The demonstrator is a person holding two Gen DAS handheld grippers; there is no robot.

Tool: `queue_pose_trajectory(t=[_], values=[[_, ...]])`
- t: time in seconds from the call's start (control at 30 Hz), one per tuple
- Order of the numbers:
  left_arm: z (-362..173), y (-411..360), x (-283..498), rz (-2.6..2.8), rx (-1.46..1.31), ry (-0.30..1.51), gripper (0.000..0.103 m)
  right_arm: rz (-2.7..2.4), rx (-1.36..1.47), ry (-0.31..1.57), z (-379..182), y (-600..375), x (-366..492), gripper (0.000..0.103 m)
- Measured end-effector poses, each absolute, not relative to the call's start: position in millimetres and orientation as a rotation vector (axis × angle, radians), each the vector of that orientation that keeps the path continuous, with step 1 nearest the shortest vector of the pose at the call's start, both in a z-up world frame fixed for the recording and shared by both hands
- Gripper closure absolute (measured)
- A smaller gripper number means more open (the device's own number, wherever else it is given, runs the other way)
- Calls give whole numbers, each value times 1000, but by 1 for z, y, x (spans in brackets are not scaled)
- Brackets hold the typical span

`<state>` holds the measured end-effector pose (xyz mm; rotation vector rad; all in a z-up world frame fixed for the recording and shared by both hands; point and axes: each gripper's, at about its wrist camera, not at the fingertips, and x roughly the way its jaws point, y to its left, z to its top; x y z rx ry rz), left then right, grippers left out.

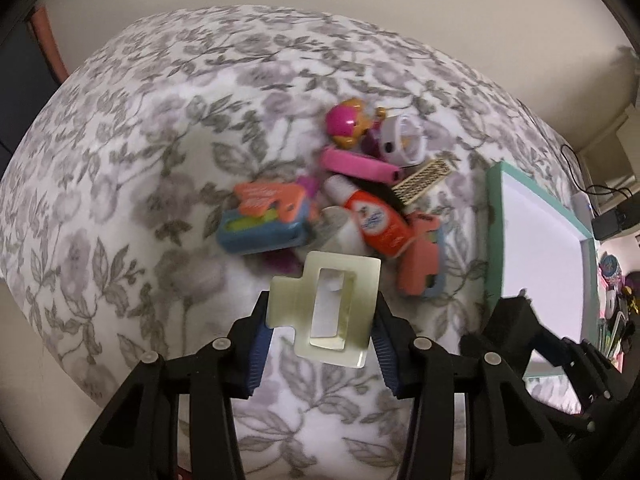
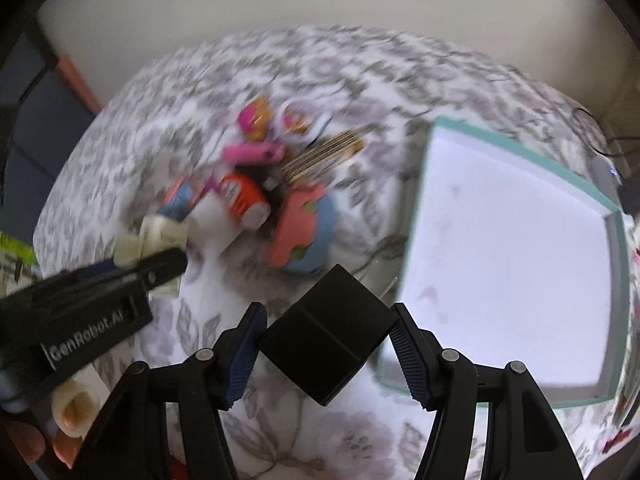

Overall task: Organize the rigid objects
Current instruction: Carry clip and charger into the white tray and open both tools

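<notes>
My left gripper (image 1: 322, 322) is shut on a pale translucent hair claw clip (image 1: 326, 304) and holds it above the floral cloth, just in front of a pile of small things. My right gripper (image 2: 328, 346) is shut on a black cube box (image 2: 328, 334), held left of the white tray with a teal rim (image 2: 436, 124). The pile (image 1: 352, 184) holds a pink-helmet toy (image 1: 344, 122), a pink case (image 1: 360, 164), an orange and white tube (image 1: 376, 220), a wooden comb (image 1: 422, 178) and coral and blue clip cards (image 1: 260, 216). The left gripper (image 2: 160, 264) also shows in the right wrist view, at the left.
The floral cloth (image 1: 140, 160) covers a bed-like surface against a beige wall. The tray (image 1: 494, 208) lies at the right of the pile. Cables and a dark device (image 1: 608, 220) sit beyond the tray. Colourful clutter (image 1: 616, 300) lies at the far right edge.
</notes>
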<state>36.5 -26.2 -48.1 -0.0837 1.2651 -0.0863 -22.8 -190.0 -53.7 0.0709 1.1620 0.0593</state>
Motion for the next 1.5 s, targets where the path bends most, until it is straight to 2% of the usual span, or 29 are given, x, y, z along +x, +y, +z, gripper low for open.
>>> queue_pose_trajectory(t=[0.27,0.53,1.07,1.5], values=[[-25,-67,51,-142,-47,1253,55,-176,219,1083,-29,-261,-14,37],[-13,-141,60,-265,17,1228,55,-417,293,1112,-29,-324,-9,37],[-55,-242,71,-363,137,1292,55,-607,436,1201,-68,-414,-6,37],[-82,-273,76,-379,200,1310,54,-628,431,1228,-84,-431,-2,37]])
